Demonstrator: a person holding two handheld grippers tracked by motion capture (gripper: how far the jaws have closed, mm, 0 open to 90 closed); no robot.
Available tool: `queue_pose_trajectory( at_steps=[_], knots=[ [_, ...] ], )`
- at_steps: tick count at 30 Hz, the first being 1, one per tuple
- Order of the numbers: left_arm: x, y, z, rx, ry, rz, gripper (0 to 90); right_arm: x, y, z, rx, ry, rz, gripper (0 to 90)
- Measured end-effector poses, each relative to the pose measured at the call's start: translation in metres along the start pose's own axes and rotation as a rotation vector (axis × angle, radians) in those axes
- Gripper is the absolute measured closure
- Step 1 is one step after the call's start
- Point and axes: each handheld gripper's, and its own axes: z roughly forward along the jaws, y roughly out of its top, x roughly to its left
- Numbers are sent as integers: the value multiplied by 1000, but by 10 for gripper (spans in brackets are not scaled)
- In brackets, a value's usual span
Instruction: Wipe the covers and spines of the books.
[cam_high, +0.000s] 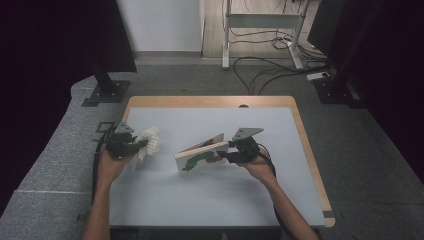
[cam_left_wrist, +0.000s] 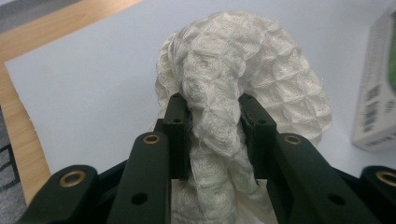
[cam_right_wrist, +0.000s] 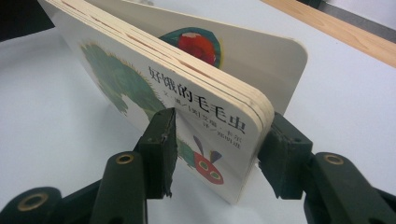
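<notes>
My left tongs (cam_left_wrist: 211, 121) are clamped on a bunched white cloth (cam_left_wrist: 243, 79), and the left gripper view shows what the high view blurs: a waffle weave of small raised diamonds, fraying threads at the edges, the bundle squeezed into a narrow neck between the black jaws and billowing out beyond them. From above the cloth (cam_high: 148, 141) is a pale lump at about nine o'clock on the surface (cam_high: 210, 195), held just over it by my left tongs (cam_high: 136, 145).

My right tongs (cam_right_wrist: 217, 149) grip a thick board book (cam_right_wrist: 187, 107) near its corner, one jaw on the front cover and one behind the block of pages. The right gripper view gives the cover: a green caterpillar with a red face, Chinese characters in black, rounded corners, stiff layered cardboard pages, and a splayed back leaf with a red and green picture. In the high view the book (cam_high: 201, 156) stands tilted at the middle of the surface, fanned open at its top, with my right tongs (cam_high: 226, 153) at its three o'clock end.

The surface is a smooth pale blue-grey sheet with a light wooden border (cam_high: 305, 145).
</notes>
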Motion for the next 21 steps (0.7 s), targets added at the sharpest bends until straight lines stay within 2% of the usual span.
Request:
queue_pose_trajectory(
  at_steps=[3,9,12,17,21],
  knots=[
    [4,-3,12,15,-20,-35,682,0,0,0,1,1,1,489],
    [10,-14,29,27,5,-71,674,0,0,-1,2,5,4,489],
    [13,-20,34,20,15,-90,666,0,-1,-1,-1,6,5,489],
    [15,-29,47,43,9,-105,652,0,0,0,-1,4,3,489],
    [16,-31,49,39,-4,-129,651,0,0,-1,2,5,3,489]
  ],
)
